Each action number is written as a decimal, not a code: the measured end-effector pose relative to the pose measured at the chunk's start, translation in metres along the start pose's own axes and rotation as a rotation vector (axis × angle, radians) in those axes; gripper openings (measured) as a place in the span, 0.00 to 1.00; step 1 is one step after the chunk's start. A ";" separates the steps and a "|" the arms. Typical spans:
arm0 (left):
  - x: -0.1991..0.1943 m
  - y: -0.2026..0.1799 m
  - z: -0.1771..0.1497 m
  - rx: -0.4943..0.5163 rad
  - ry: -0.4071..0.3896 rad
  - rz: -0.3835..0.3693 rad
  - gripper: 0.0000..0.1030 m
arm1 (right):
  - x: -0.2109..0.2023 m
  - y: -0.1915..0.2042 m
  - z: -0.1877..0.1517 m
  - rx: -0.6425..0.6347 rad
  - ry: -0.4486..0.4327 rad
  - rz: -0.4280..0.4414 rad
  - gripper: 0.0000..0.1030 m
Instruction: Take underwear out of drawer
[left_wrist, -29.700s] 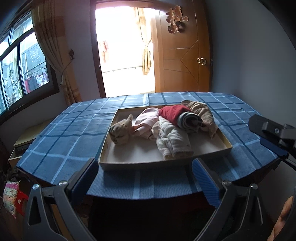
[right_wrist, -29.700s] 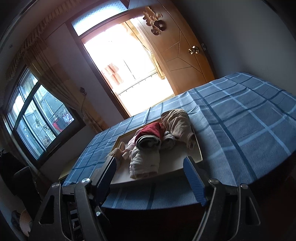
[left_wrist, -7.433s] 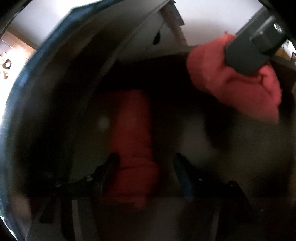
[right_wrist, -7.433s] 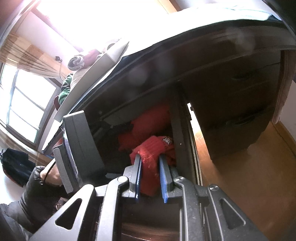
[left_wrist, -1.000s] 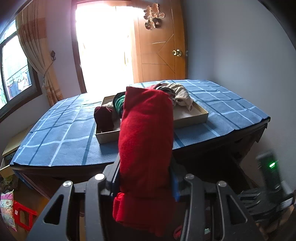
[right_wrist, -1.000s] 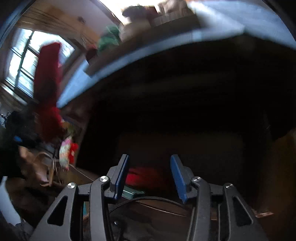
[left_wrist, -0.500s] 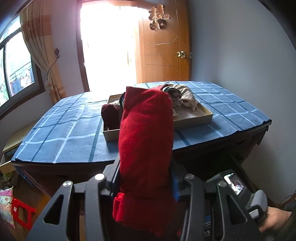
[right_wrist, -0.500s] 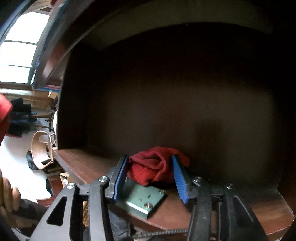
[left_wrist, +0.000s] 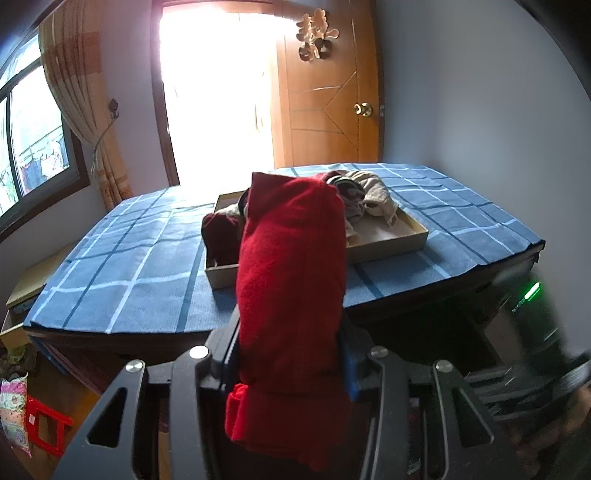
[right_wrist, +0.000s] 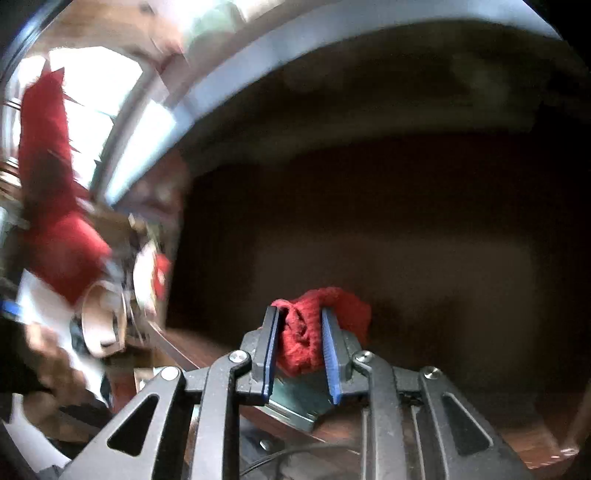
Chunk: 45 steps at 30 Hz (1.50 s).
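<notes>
My left gripper (left_wrist: 290, 354) is shut on a folded red underwear roll (left_wrist: 291, 266), held upright in front of the table. In the right wrist view the same red roll (right_wrist: 48, 184) shows blurred at the left. My right gripper (right_wrist: 300, 345) is down inside the dark wooden drawer (right_wrist: 406, 221). Its jaws are closing on a small crumpled red underwear (right_wrist: 314, 325), and the blue pads (right_wrist: 330, 354) press its sides. The right gripper's body (left_wrist: 535, 332) shows blurred with a green light at the lower right of the left wrist view.
A cardboard tray (left_wrist: 388, 247) with several folded clothes (left_wrist: 369, 199) sits on the table's blue checked cloth (left_wrist: 129, 266). A wooden door (left_wrist: 328, 103) and a bright doorway lie behind it. A curtain and window are at the left. Small items lie on the floor (left_wrist: 33, 417).
The right gripper's jaws have narrowed onto the small red underwear in the drawer, and that view has swung and blurred. The left gripper still holds its red roll in much the same place.
</notes>
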<state>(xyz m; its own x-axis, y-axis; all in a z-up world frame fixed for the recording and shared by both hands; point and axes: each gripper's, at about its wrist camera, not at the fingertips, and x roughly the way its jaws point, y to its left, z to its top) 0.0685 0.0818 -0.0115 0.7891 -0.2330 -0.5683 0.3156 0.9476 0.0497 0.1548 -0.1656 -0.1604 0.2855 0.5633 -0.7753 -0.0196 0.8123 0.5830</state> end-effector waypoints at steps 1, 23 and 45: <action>0.001 0.000 0.002 0.002 -0.003 -0.001 0.42 | -0.012 0.005 0.007 -0.009 -0.043 0.008 0.24; 0.035 -0.044 0.061 0.064 -0.060 -0.033 0.42 | -0.175 0.058 0.057 -0.160 -0.711 -0.154 0.24; 0.098 -0.057 0.083 0.013 0.013 -0.005 0.42 | -0.178 0.036 0.100 -0.151 -0.767 -0.274 0.24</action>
<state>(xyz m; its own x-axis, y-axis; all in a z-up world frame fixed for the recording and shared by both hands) 0.1719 -0.0133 -0.0022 0.7809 -0.2344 -0.5790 0.3262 0.9435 0.0578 0.1994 -0.2522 0.0228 0.8724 0.1273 -0.4719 0.0329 0.9480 0.3165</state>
